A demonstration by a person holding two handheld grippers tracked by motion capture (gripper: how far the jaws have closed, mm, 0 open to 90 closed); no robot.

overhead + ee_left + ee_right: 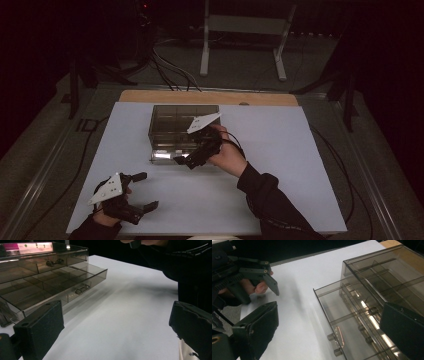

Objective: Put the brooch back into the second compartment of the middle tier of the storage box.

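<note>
Smoky see-through drawer box, bottom drawer out; right gripper gaping empty, left gripper wide too; the left gripper view shows the handles.

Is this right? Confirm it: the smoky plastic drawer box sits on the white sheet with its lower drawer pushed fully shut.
Not quite. The drawer box sits on the white sheet, but its lower drawer is pulled out, not shut. The left gripper view shows it jutting forward.

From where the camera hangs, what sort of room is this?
Probably a lab or recording studio, not a home. A white work table stands among dark surroundings, cables trail over the floor behind it, and a person's hands hold camera-bearing grippers near a smoky clear drawer box.
</note>
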